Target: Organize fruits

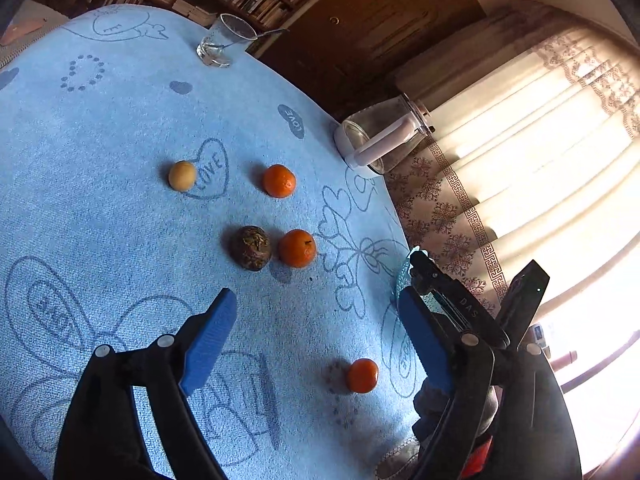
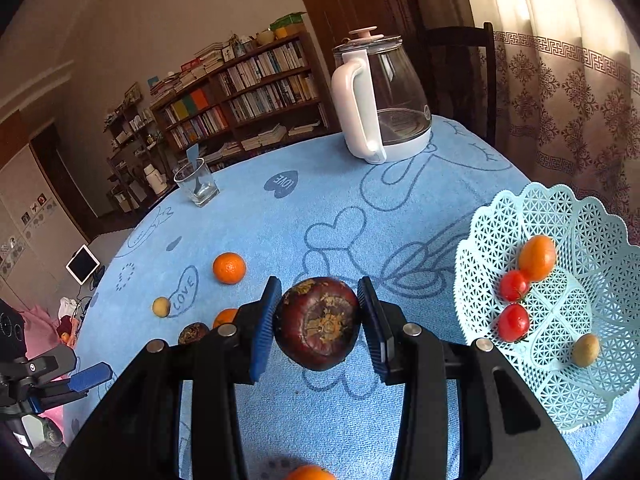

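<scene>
So the right gripper (image 2: 318, 322) is clamped on a dark purple-brown mangosteen (image 2: 318, 324), both blue pads (image 2: 264, 326) pressing its sides, held up off the blue tablecloth (image 2: 360, 208) and angled down toward it. Just off to its right sits the light-blue lattice basket (image 2: 592, 392), already with 1 orange fruit (image 2: 538, 258), 2 red tomatoes (image 2: 513, 304) and 1 small tan fruit (image 2: 585, 350) in it. The left gripper (image 1: 316, 340) is spread wide with nothing between the pads, also tilted down over the cloth. A tangerine (image 1: 362, 375) lies on the cloth between its 2 fingers but nearer the right one, and I can't tell if it touches it. Further out ahead of it there's a second mangosteen (image 1: 251, 248) touching or almost touching another tangerine (image 1: 297, 248), then a third tangerine (image 1: 279, 181) and a small yellowish round fruit (image 1: 182, 176) well apart beyond those. Readable stuff: the cloth has hearts printed "LOVE" (image 1: 212, 168) in a few spots, and the black part of the other gripper that pokes into the left view says "DAS" (image 1: 467, 307). At the far edge are a glass kettle with white handle (image 2: 380, 100) and a tumbler with a spoon in it (image 2: 198, 182), with bookshelves (image 2: 248, 88) behind.
</scene>
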`<state>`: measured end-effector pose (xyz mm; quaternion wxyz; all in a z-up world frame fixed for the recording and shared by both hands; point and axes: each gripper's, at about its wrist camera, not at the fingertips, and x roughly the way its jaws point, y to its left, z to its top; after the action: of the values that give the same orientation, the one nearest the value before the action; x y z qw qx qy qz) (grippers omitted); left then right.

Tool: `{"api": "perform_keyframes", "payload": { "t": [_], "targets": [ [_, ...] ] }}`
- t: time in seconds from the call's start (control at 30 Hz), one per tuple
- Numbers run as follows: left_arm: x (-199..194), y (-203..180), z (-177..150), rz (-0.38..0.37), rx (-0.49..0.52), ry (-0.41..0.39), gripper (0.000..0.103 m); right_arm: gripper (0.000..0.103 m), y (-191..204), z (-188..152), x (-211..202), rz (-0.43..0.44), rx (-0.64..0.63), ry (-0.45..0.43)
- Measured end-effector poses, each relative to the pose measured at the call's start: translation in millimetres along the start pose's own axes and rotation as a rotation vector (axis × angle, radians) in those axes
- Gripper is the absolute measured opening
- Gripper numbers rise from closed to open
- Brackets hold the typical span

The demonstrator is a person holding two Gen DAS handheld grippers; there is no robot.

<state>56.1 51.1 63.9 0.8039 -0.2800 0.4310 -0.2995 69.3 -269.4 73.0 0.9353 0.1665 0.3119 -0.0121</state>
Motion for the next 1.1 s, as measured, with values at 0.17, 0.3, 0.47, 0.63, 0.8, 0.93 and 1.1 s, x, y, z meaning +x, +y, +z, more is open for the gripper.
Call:
{"api": "perform_keyframes", "payload": {
  "t": [0.17, 0.3, 0.47, 0.63, 0.8, 0.93, 1.1],
  "targets": [
    [8.3, -9.1, -5.6, 0.002, 0.027, 0.025, 0.082, 0.041, -24.5, 3.9, -18.0, -0.024, 0.035, -0.039],
    [17.1, -14.9, -8.5, -0.013, 0.034, 0.057, 0.082, 0.041, -41.8, 3.5, -28.0, -0.035, 0.061, -0.052],
    [26.6, -16.8, -10.0, -0.054, -0.001, 0.115, 0.086, 0.041, -46.1, -1.8, -29.6, -0.012, 0.064, -0.041],
    [29.8, -16.9, -9.6, -0.072, -0.042, 0.144, 0.087, 0.041, -33.0, -9.5, -21.8, 0.031, 0.039, -0.009],
    [32.8, -21.9, -11.0, -0.055, -0.021, 0.156, 0.087, 0.041, -26.4, -12.7, -17.8, 0.076, 0.029, 0.017],
    [39.9, -24.7, -14.4, -0.050, -0.004, 0.188, 0.087, 0.041, -27.0, -12.9, -19.0, 0.083, 0.032, 0.021],
    [48.7, -29.7, -19.8, -0.031, 0.016, 0.235, 0.087, 0.041, -27.1, -12.5, -22.3, 0.093, 0.031, 0.015]
  ]
}}
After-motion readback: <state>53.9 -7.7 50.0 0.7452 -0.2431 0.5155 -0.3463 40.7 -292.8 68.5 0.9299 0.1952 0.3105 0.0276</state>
